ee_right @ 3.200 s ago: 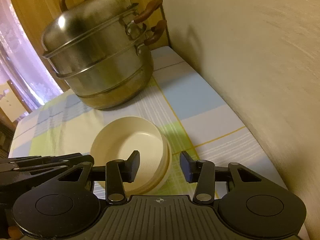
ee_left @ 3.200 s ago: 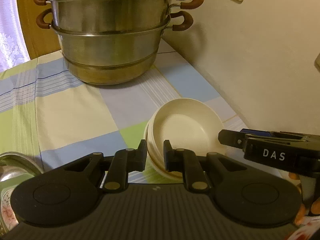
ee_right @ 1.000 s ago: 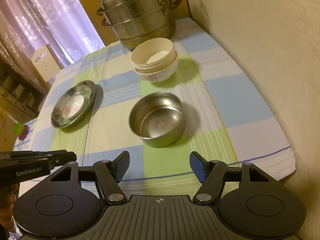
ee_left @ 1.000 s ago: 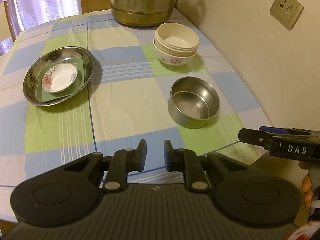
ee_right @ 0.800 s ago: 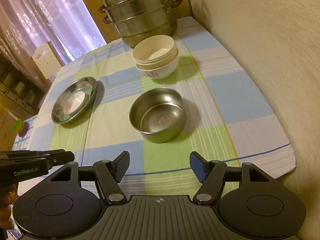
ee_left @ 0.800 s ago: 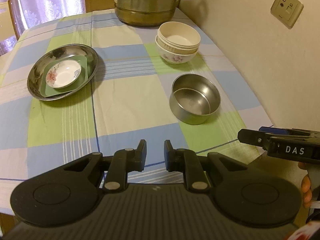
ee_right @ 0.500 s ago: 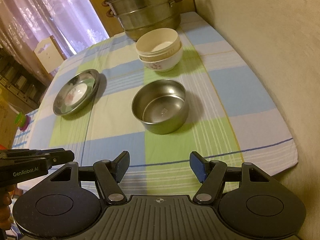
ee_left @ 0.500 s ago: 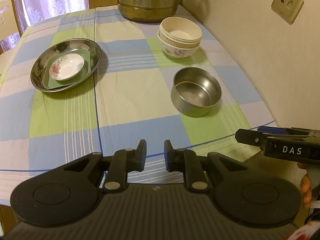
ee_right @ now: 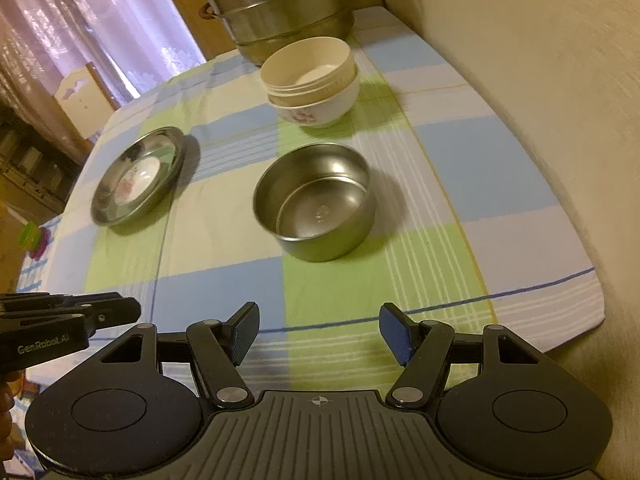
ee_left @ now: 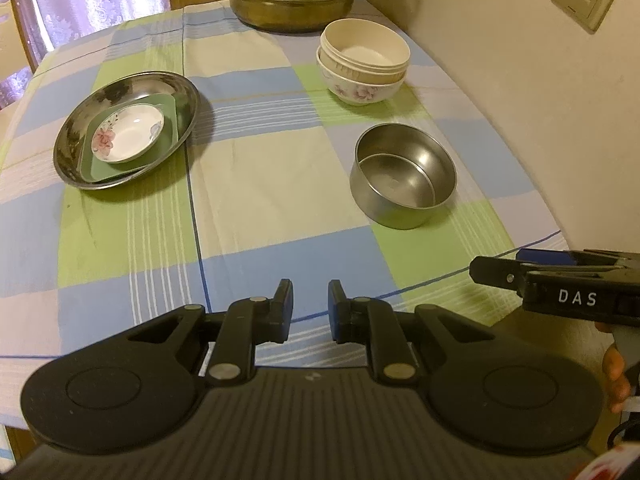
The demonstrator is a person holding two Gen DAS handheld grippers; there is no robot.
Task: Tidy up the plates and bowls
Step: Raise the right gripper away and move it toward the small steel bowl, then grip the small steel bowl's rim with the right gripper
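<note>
The near edge of the counter (ee_left: pixel 280 240) runs just ahead of my two grippers, and its right edge lies close along the pale wall (ee_right: pixel 540 80). A checked cloth in blue, green and cream covers it, flat and smooth, with a broad bare stretch between me and the dishes.

Ahead of my right gripper (ee_right: pixel 319 334) sits a round steel bowl (ee_right: pixel 316 208) with a second steel bowl nested inside, both dull and brushed. Beyond it stands a stack of bowls (ee_left: pixel 362 64): cream ones set inside a white floral bowl. Far ahead, at the back edge, is a tiered steel steamer pot (ee_right: pixel 280 4).

Ahead and to the left of my left gripper (ee_left: pixel 310 310) lies a shallow steel plate (ee_left: pixel 76 136) carrying a green square dish (ee_left: pixel 100 166) and a small floral saucer (ee_left: pixel 128 132) on top.

My left gripper is nearly closed, a narrow gap between its pads, grasping nothing. My right gripper is released, jaws wide apart, touching nothing.
</note>
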